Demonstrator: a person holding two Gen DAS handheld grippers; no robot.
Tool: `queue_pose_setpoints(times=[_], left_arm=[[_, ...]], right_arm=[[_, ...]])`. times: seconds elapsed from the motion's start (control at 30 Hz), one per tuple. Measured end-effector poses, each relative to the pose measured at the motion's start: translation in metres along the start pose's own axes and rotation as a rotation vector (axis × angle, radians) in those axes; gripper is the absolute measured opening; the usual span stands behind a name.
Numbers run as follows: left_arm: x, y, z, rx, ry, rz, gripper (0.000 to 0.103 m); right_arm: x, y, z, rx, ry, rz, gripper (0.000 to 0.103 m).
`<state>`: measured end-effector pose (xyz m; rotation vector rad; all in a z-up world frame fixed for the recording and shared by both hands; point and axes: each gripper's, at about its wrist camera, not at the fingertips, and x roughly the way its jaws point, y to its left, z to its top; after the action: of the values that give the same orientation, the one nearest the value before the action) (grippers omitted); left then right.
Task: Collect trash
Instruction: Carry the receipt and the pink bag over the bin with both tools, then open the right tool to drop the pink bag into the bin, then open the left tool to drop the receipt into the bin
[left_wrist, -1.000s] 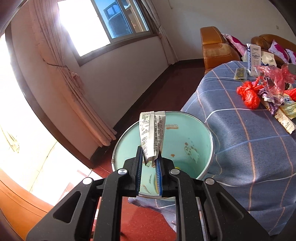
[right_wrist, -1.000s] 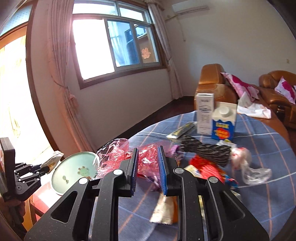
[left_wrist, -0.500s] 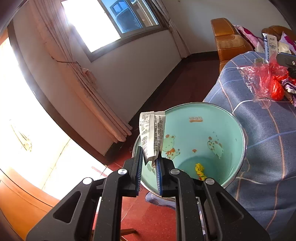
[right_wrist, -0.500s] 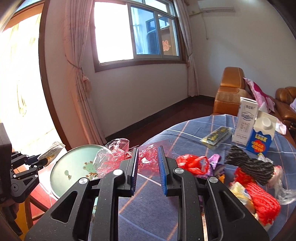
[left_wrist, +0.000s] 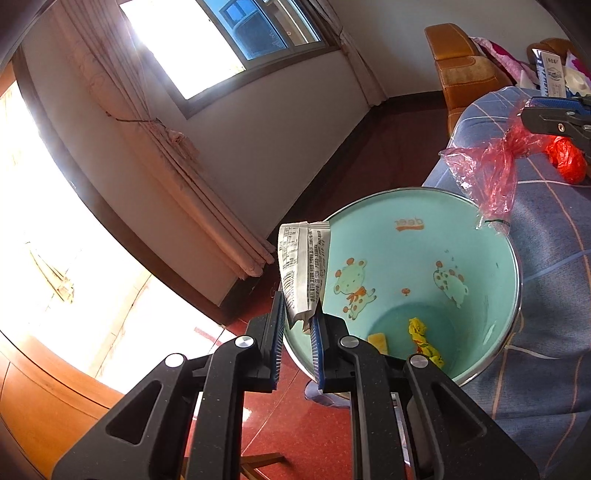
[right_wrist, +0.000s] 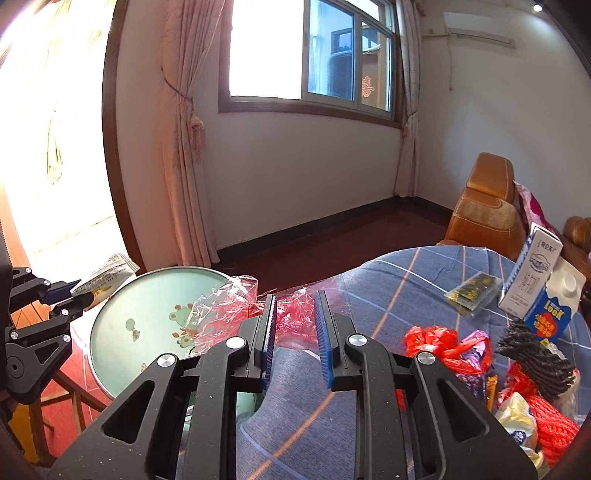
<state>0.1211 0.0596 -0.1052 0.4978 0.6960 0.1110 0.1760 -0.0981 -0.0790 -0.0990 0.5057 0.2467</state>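
Note:
My left gripper (left_wrist: 298, 317) is shut on a printed white paper wrapper (left_wrist: 304, 269), held over the near rim of the mint-green trash bin (left_wrist: 413, 225). Yellow scraps (left_wrist: 423, 339) lie in the bin's bottom. My right gripper (right_wrist: 294, 310) is shut on a crumpled red cellophane wrapper (right_wrist: 236, 310) and holds it over the table edge beside the bin (right_wrist: 147, 295). The cellophane (left_wrist: 487, 173) hangs above the bin's far rim in the left wrist view. The left gripper (right_wrist: 79, 295) with its wrapper (right_wrist: 110, 271) shows at the bin's left in the right wrist view.
A round table with a blue checked cloth (right_wrist: 406, 280) carries milk cartons (right_wrist: 543, 291), a red bag (right_wrist: 436, 343), a dark ribbed wrapper (right_wrist: 532, 358), red netting (right_wrist: 550, 424) and a small packet (right_wrist: 472, 291). An orange sofa (right_wrist: 487, 206) stands behind. A wooden stool (right_wrist: 70, 395) is under the bin.
The right gripper has carried the red cellophane left, toward the bin's rim. The left gripper has moved closer above the bin, which now shows its bottom, still holding the paper wrapper.

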Motion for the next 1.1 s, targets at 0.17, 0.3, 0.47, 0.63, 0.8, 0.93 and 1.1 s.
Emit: queue_pose_setpoints(times=[0.17,0.3,0.47,0.63,0.8,0.93,1.1], left_arm=[[0.002,0.001,0.0,-0.009,0.005,-0.006,0.013],[0.003,0.002,0.0,-0.013,0.008,-0.007,0.013],[0.003,0.002,0.0,-0.014,0.008,-0.01,0.013],[0.002,0.001,0.0,-0.014,0.009,-0.012,0.014],[0.002,0.0,0.0,-0.014,0.009,-0.016,0.014],[0.002,0.0,0.0,-0.019,0.01,-0.028,0.021],[0.002,-0.003,-0.001,-0.025,0.004,-0.061,0.037]], right_arm=[[0.009,0.008,0.004,-0.017,0.01,0.01,0.021],[0.011,0.014,0.005,-0.025,0.013,0.018,0.021],[0.012,0.019,0.006,-0.033,0.015,0.026,0.021],[0.012,0.019,0.005,-0.033,0.017,0.029,0.021],[0.012,0.021,0.006,-0.035,0.017,0.036,0.021],[0.014,0.025,0.005,-0.038,0.025,0.062,0.023],[0.015,0.027,0.004,-0.036,0.021,0.074,0.043]])
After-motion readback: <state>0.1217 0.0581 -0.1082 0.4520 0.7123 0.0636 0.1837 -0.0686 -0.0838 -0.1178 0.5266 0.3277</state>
